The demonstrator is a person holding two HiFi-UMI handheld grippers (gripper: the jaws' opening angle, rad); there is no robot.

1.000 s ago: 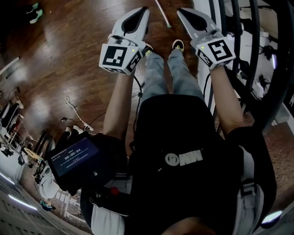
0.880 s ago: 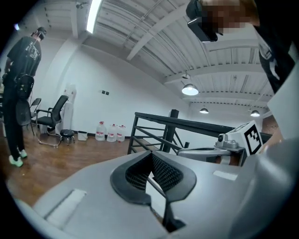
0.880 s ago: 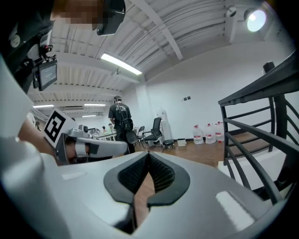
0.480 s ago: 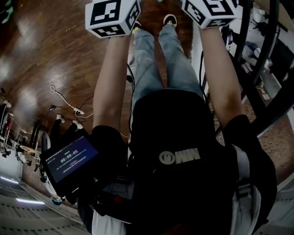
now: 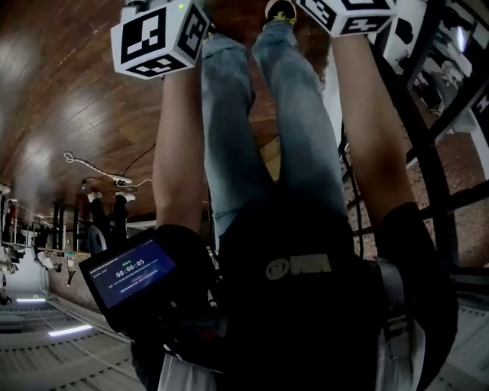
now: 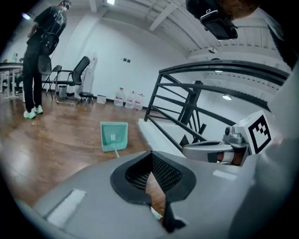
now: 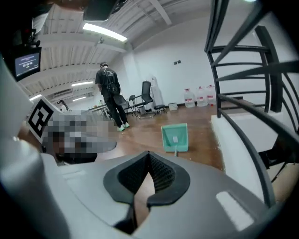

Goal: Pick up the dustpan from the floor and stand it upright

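The teal dustpan [image 6: 113, 135] lies flat on the wooden floor some way ahead of both grippers, its thin handle pointing toward me; the right gripper view also has the dustpan [image 7: 175, 137]. My left gripper [image 6: 151, 153] is shut and holds nothing. My right gripper [image 7: 148, 153] is likewise shut and holds nothing. Both are well short of the dustpan. In the head view only the left gripper's marker cube [image 5: 157, 38] and the right gripper's marker cube [image 5: 348, 11] show at the top edge; the jaws are out of frame there.
A black stair railing [image 6: 196, 93] and a white ledge [image 6: 154, 133] run along the right of the dustpan. A person [image 6: 39, 56] stands at the back left near chairs [image 6: 77, 77] and water bottles [image 6: 131, 99]. Cables [image 5: 99, 172] lie on the floor.
In the head view both grippers slid toward the top edge: a second ago their shut jaws showed by the feet, now only the marker cubes remain.
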